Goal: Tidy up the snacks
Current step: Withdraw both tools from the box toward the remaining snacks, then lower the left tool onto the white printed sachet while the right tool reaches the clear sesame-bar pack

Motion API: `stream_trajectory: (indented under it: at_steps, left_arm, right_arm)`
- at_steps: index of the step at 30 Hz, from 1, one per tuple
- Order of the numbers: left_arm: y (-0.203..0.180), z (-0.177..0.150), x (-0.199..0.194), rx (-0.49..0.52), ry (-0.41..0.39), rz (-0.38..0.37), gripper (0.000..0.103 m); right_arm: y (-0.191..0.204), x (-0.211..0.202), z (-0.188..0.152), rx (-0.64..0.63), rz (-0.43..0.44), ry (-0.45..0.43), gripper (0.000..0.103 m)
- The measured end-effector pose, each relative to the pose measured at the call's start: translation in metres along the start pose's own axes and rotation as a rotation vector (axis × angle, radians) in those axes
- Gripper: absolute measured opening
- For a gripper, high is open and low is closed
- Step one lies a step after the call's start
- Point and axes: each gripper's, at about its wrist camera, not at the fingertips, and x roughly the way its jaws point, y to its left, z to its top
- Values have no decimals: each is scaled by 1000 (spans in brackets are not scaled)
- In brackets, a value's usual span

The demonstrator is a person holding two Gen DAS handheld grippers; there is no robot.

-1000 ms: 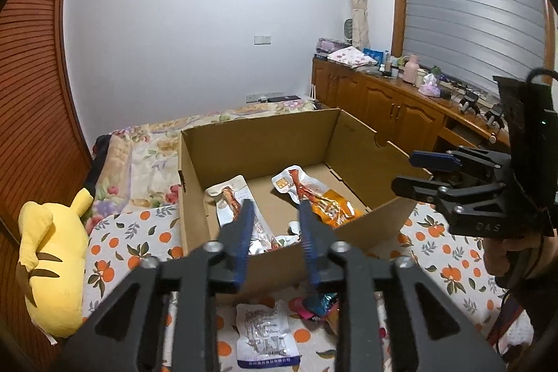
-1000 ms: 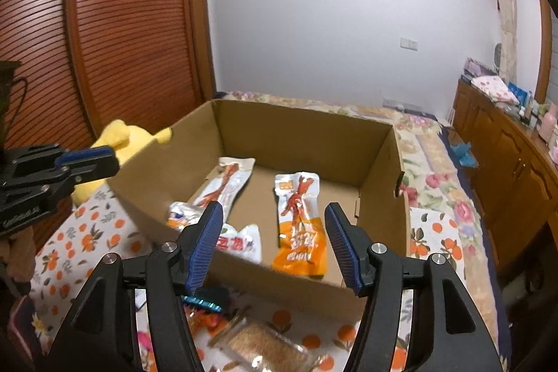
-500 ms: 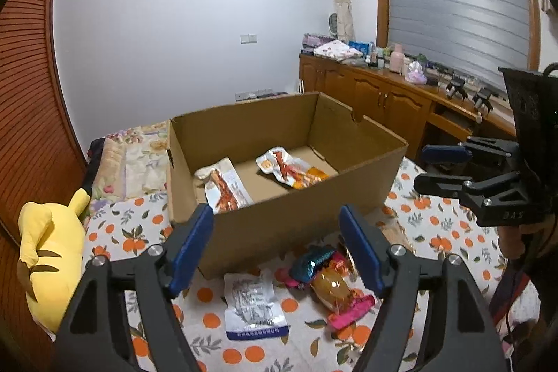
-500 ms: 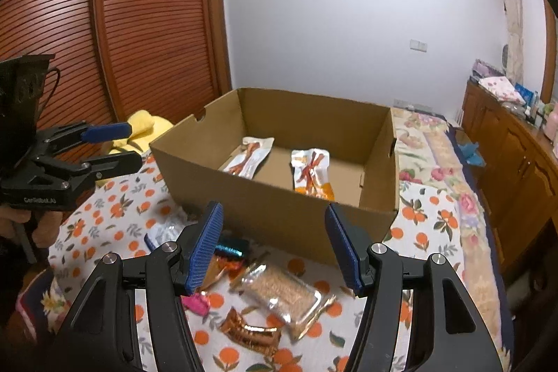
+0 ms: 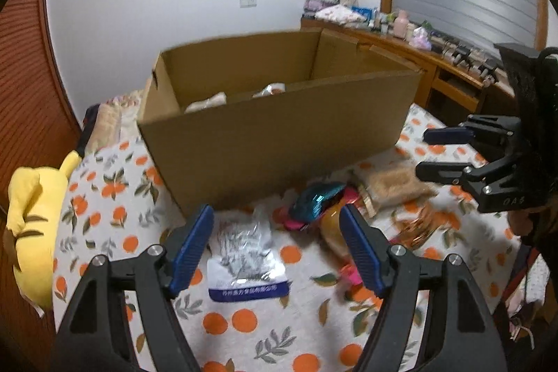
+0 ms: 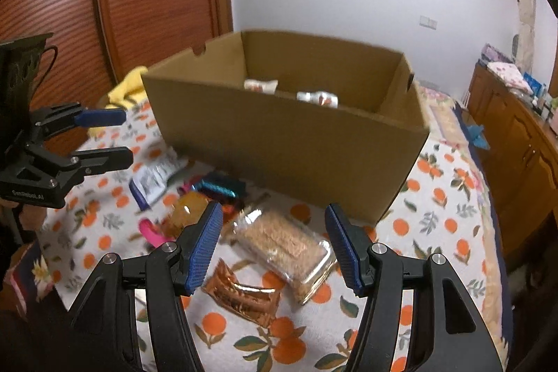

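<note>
Both grippers empty: left gripper (image 5: 275,243) jaws wide over the white packet (image 5: 246,253), right gripper (image 6: 273,246) spread above the cracker pack (image 6: 286,244). Loose snacks lower centre on the bed (image 6: 436,232), staged for the box (image 6: 286,145).

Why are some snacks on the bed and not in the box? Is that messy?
Yes, a bit. Only two packets lie inside the cardboard box. The rest sit jumbled in front of it on the orange-print sheet: a white and blue pouch, a clear cracker pack, a shiny copper packet. Nothing looks spilled or torn.
</note>
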Motion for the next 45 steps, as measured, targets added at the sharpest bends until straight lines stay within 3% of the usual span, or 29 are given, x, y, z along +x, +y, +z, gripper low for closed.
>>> stream_trajectory:
  at_steps: [8, 21, 30, 34, 37, 45]
  left_arm:
    - [23, -21, 33, -79, 89, 17, 75]
    - [28, -28, 56, -108, 164, 23, 75]
    - [22, -28, 60, -80, 173, 60, 76]
    - [19, -27, 60, -83, 170, 61, 71]
    - [21, -27, 59, -91, 165, 67, 66]
    - [21, -27, 59, -92, 165, 67, 66]
  right_arm:
    - [-15, 42, -10, 23, 7, 110, 63]
    - [-27, 51, -12, 44, 74, 143, 69]
    - [-27, 38, -21, 27, 100, 132, 70]
    - [-25, 34, -25, -1, 101, 145, 71]
    - [-22, 36, -26, -29, 89, 163, 71]
    - [-14, 52, -23, -34, 58, 180, 71]
